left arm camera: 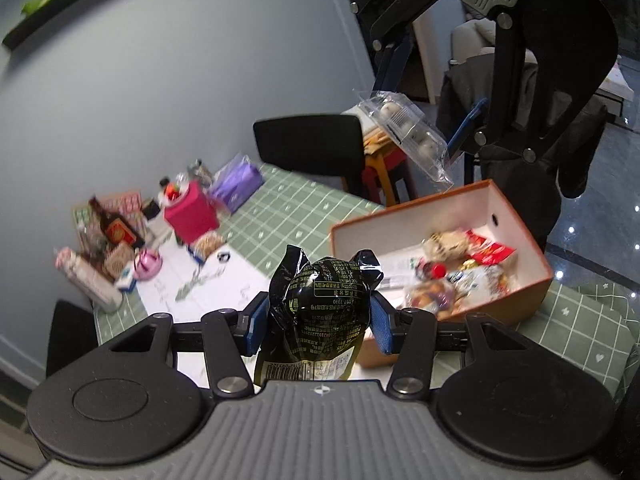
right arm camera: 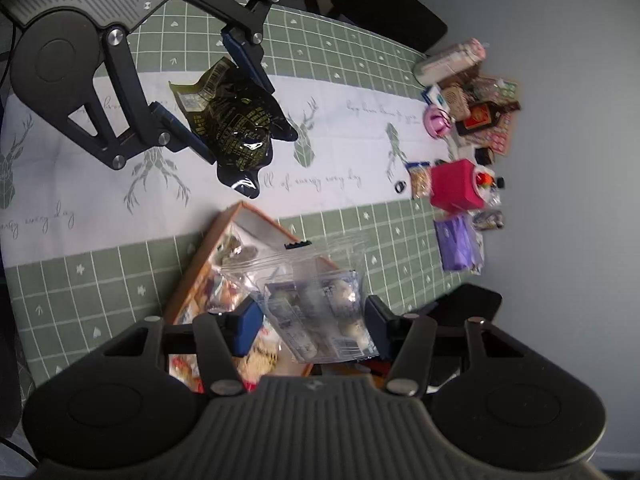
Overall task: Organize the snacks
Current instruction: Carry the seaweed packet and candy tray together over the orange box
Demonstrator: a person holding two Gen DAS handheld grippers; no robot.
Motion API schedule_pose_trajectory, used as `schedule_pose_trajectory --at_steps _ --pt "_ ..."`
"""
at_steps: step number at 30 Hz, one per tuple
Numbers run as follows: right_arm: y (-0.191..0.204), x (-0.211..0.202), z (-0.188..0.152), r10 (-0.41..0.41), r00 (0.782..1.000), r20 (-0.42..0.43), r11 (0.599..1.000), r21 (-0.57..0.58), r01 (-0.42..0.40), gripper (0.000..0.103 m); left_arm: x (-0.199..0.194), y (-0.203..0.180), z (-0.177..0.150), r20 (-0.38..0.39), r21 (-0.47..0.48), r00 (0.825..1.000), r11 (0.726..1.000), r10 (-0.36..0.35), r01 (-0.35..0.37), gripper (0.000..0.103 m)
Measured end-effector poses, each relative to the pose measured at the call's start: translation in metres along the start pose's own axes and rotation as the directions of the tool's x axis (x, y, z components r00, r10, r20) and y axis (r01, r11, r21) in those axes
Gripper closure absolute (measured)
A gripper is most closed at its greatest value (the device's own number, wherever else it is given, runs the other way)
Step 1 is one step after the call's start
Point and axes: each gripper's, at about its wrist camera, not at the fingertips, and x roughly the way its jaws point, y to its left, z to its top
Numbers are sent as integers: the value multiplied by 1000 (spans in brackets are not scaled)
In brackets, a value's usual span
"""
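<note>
My left gripper (left arm camera: pixel 320 320) is shut on a black snack packet with yellow print (left arm camera: pixel 324 312), held above the table just left of the orange box (left arm camera: pixel 516 216). The same packet (right arm camera: pixel 236 128) and left gripper (right arm camera: pixel 224 92) show in the right wrist view. My right gripper (right arm camera: pixel 312 320) is shut on a clear packet of round white sweets (right arm camera: pixel 320 312), held over the orange box (right arm camera: pixel 200 276). In the left wrist view this clear packet (left arm camera: pixel 404 132) hangs above the box's far side. The box holds several loose snacks (left arm camera: pixel 460 268).
A green checked tablecloth with a white runner (right arm camera: pixel 340 120) covers the table. A cluster at the wall end holds a pink box (left arm camera: pixel 192 212), purple packet (left arm camera: pixel 236 180), brown bottle (left arm camera: pixel 114 226) and white roll (left arm camera: pixel 88 276). Black chairs (left arm camera: pixel 312 144) stand around the table.
</note>
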Motion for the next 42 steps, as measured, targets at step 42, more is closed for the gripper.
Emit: schedule_pose_trajectory --at_steps 42 --pt "34 180 -124 241 967 -81 963 141 -228 49 216 -91 23 -196 71 968 982 -159 175 44"
